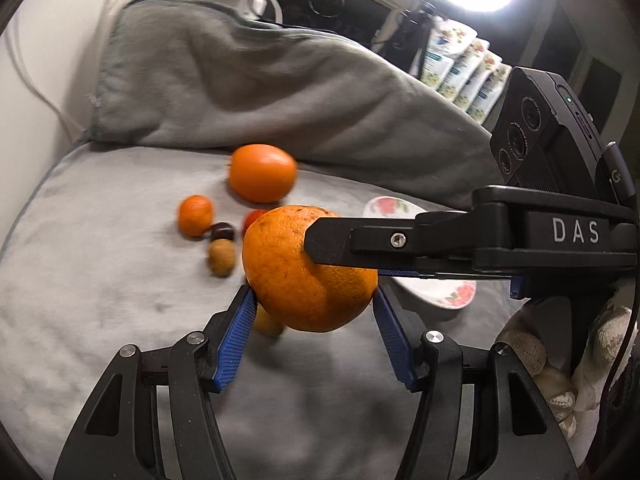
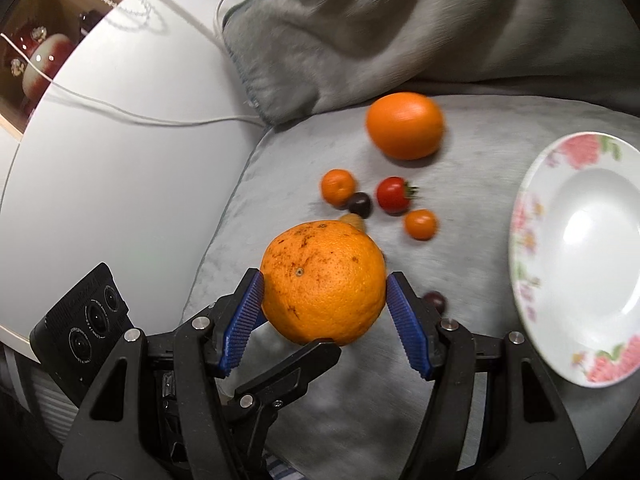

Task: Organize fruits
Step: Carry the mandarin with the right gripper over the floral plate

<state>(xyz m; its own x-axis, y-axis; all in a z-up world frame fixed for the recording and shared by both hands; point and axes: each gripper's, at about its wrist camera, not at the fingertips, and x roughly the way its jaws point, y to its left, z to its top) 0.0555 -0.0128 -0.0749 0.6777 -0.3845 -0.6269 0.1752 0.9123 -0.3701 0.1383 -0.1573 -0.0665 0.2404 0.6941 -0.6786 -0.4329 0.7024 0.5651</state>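
Big speckled orange (image 2: 323, 282) up off the grey cushion (image 2: 320, 420), pinched between both grippers at once: left gripper (image 1: 314, 296) and right gripper (image 2: 324, 290) each clamped across its middle. Looks heavy, firm, peel grippy yet round; best held at the widest girth. Flowered plate (image 2: 532, 240) at three o'clock, bare. Small fruits (image 2: 394, 194) scattered at twelve, clear of the path.

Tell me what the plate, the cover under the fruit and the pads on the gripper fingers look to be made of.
Plate: glazed ceramic or perhaps melamine, glossy white with a light glare and printed pink flowers on the rim.
Cover: soft grey fabric, probably plush or velvet; matte, with shaded nap and folds.
Pads: likely blue rubber or plastic, finely ribbed, set on black matte plastic fingers.
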